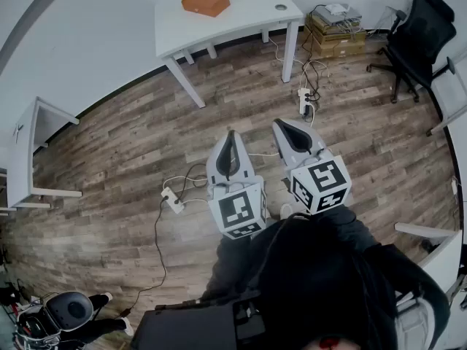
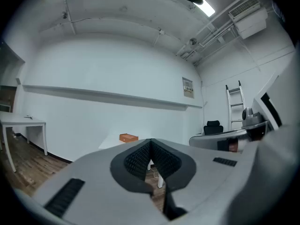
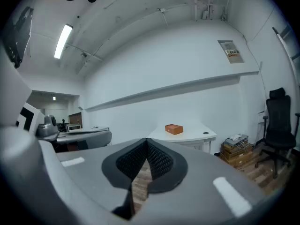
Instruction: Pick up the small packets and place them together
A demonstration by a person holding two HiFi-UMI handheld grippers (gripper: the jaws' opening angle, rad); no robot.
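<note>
Approach is the step in hand: no packets show in any view, so picking has not begun. Hold the left gripper (image 1: 230, 137) and the right gripper (image 1: 283, 125) side by side over the floor (image 1: 117, 144), as now. Each has its jaws pressed together with nothing between them.

The only candidate item is an orange box (image 1: 205, 2), flat and rectangular, probably card. It lies on the white table (image 1: 248, 17), well ahead.

- Walk to the table first; mind the cables (image 1: 162, 224) lying on the floor.
- Spread the jaws only once packets are in view.

The pads (image 2: 136, 159) are black ribbed rubber and the gripper shells are smooth grey plastic. The floor is wood-grain plank. The table top is smooth and matte, with a curved edge.
</note>
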